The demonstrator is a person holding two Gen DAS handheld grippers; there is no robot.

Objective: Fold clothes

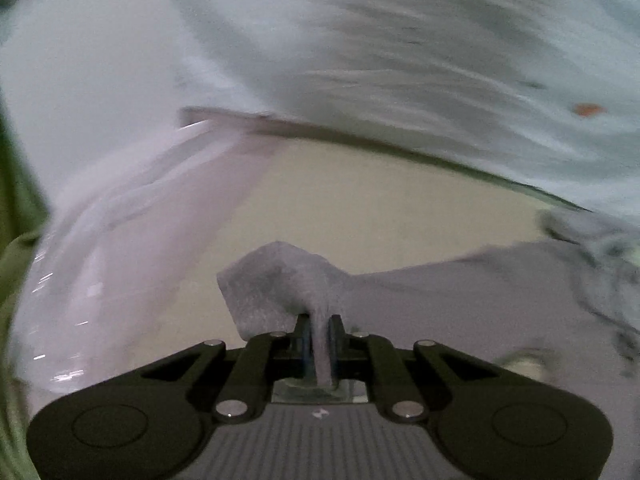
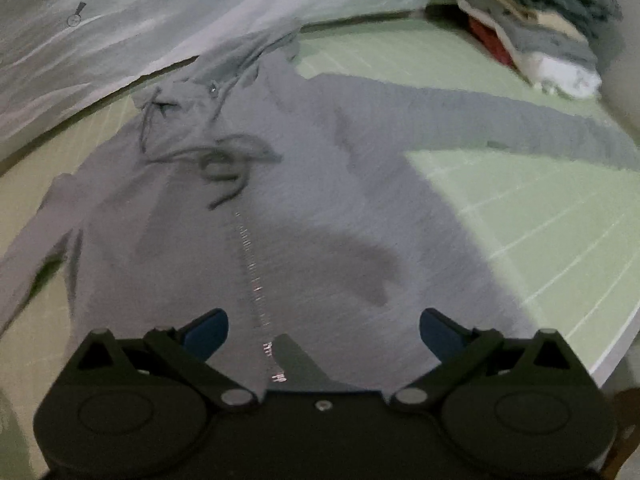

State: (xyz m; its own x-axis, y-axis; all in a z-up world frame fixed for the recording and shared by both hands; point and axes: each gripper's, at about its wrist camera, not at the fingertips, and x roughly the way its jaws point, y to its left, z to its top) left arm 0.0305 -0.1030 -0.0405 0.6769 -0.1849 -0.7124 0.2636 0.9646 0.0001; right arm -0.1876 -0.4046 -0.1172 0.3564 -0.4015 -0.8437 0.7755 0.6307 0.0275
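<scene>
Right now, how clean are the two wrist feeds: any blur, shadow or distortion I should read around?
Left wrist: heavy motion smear across the pale bedding; only the left gripper and the grey fabric it pinches are sharp. Right wrist: milder blur; a dark shadow falls across the grey hoodie; fisheye bends the green mat lines.
</scene>
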